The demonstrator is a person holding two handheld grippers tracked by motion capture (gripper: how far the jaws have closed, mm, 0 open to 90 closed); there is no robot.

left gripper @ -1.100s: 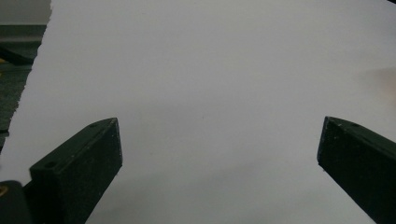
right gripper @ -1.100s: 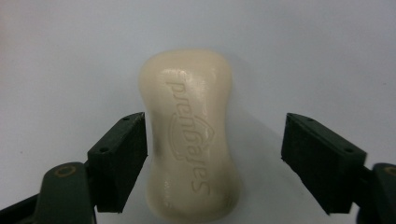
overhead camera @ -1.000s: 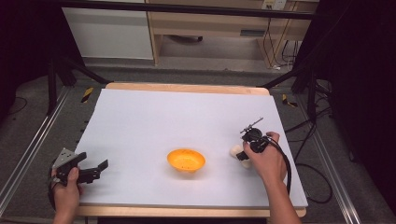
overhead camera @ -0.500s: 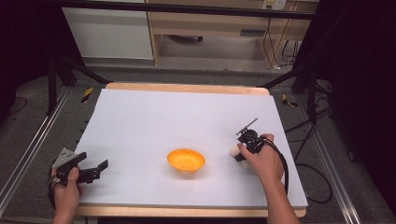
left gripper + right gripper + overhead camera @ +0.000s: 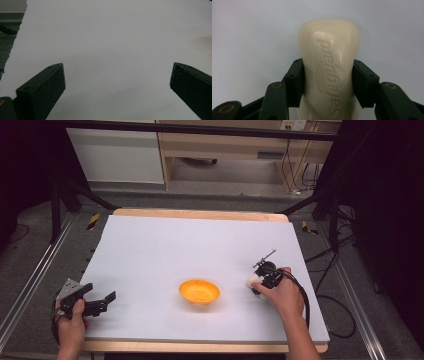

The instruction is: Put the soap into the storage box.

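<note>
1. Two black jaws of our right gripper (image 5: 328,82) have just been closing and now press on both flanks of a cream bar of soap (image 5: 329,67); nothing slack shows between pad and bar in the right gripper view. We judge the grip sits across the bar's narrow width because that gives the flat pads two roughly parallel sides to bear on.

2. Beyond the jaws the soap runs on to a rounded, domed end that sticks out past the tips. Its surface is smooth and waxy, with raised lettering and a curved emblem moulded into the top face. It looks hard but slippery, so a squeeze across the waist seems the safer hold.

3. Under and around the bar lies the pale, matte sheet covering the bench (image 5: 200,245), plain and without texture.

4. To the side of these jaws, near but apart in the high view, an orange bowl (image 5: 199,291) sits upright: round, shallow, glossy like plastic, with small specks or holes in its floor. We take it as the likely place for the soap.

5. Well away, our left gripper (image 5: 95,304) rests at the bench's near corner. Its jaws stand wide apart with only bare sheet between them, holding nothing, probably parked out of the way.
</note>
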